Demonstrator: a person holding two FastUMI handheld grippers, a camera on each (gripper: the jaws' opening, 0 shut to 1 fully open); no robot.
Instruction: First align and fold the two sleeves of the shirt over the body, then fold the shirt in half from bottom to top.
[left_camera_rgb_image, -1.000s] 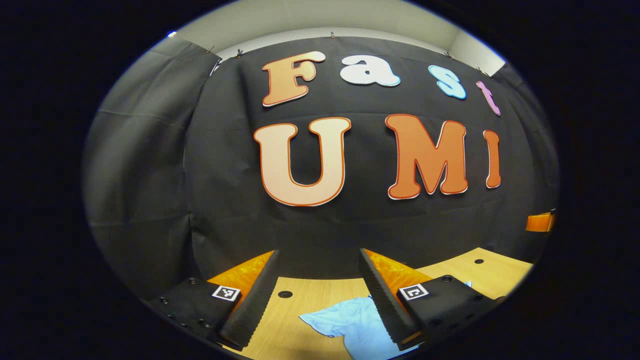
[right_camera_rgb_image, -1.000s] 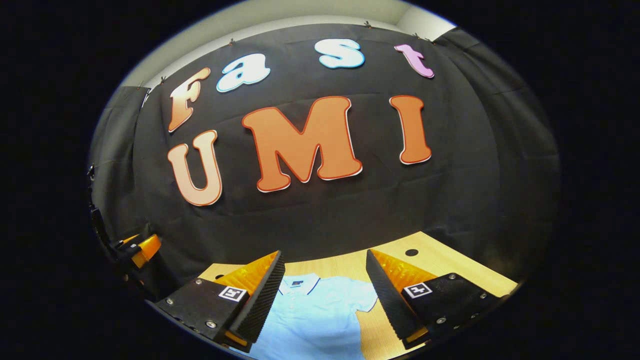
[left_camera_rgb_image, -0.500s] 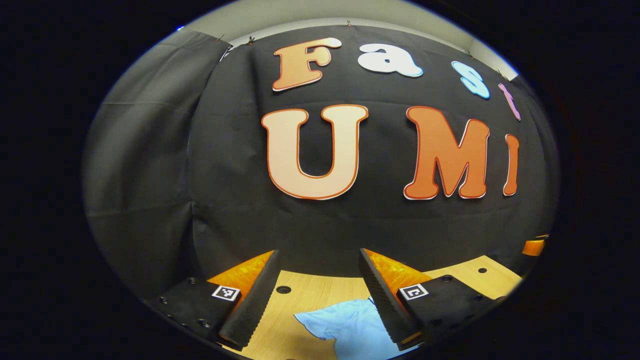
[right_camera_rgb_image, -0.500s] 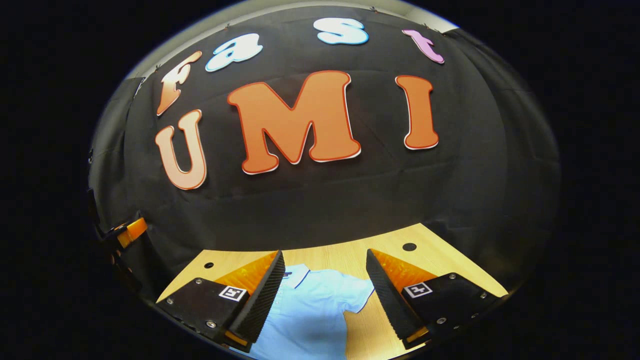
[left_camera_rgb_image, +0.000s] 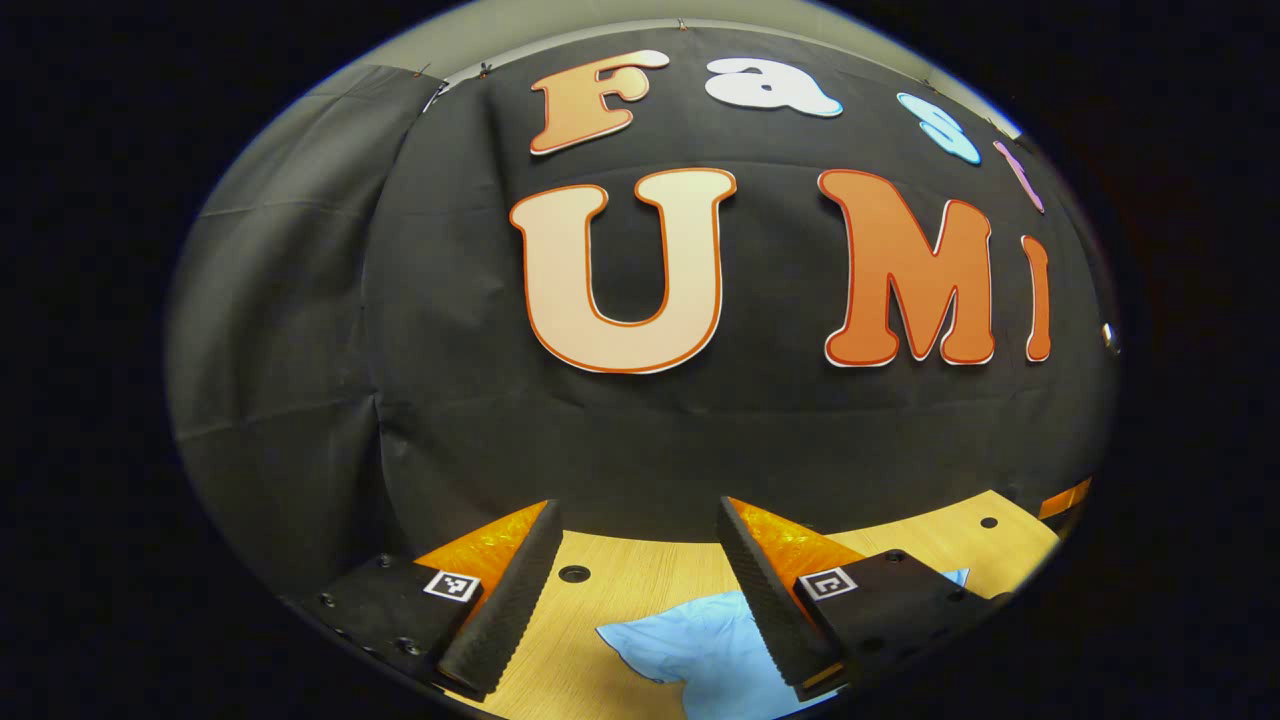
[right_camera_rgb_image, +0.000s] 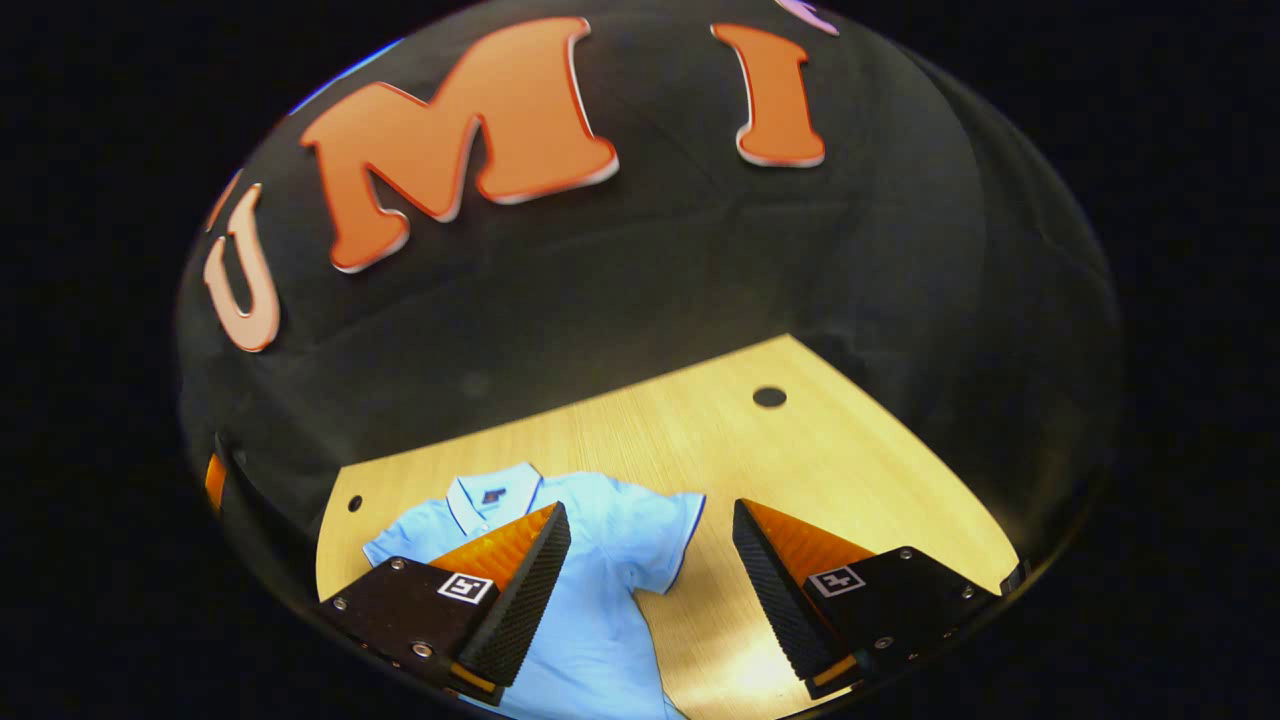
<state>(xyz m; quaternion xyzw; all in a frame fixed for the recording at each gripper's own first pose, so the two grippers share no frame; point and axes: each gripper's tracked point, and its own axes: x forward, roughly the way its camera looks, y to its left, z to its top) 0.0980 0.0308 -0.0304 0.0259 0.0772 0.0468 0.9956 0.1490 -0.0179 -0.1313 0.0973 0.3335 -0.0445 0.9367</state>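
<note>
On table: shirt flat (sleeves unfolded); both claws agape, empty.

No wording or number can be made out. The shirt carries a small dark tag inside its collar, too tiny to read. Each gripper's fingers bear square black-and-white code markers, not legible text.

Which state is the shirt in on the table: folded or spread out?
Spread out. In the right gripper view the shirt lies flat on the table, collar up, with both sleeves out to the sides, neither folded over the body.
</note>
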